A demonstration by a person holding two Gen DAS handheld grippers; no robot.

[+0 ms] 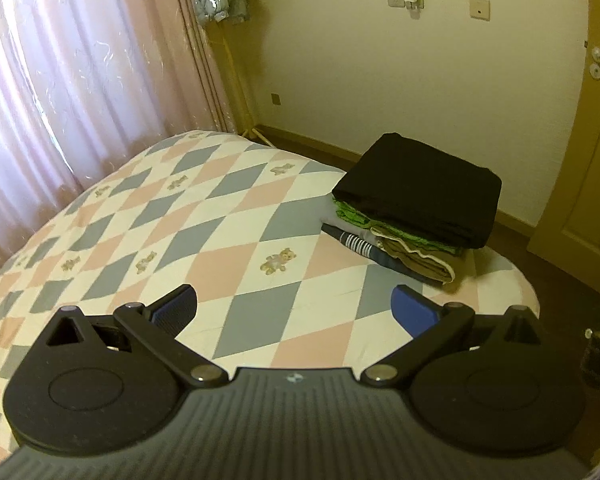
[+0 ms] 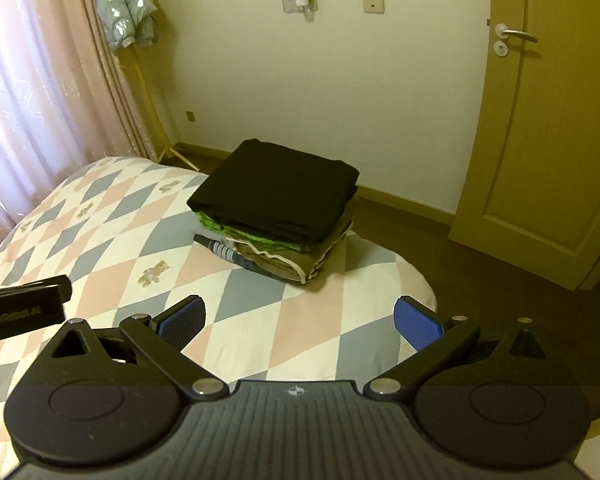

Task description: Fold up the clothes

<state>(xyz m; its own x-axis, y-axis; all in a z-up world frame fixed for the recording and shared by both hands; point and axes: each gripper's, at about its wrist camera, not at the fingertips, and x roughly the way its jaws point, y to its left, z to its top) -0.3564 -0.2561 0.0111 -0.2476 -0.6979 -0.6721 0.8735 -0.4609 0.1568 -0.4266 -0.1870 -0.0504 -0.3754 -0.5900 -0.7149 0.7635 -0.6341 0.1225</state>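
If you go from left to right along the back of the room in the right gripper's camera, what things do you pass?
Pink sheer curtain → shiny pale blue puffer jacket hanging on a yellow stand → white wall socket with a plug in it → beige square wall plate → tan wooden door with a silver handle.

You have the stack of folded clothes (image 2: 276, 216) on the bed (image 2: 112, 224), near its far right corner. Behind the stack stands the wall (image 2: 340, 80), with two wall plates (image 2: 300, 3) on it above the stack. To the stack's right is the door (image 2: 548, 128). To its left, past the bed, hang the curtains (image 2: 40, 100), with a coat stand (image 2: 140, 52) beside them.
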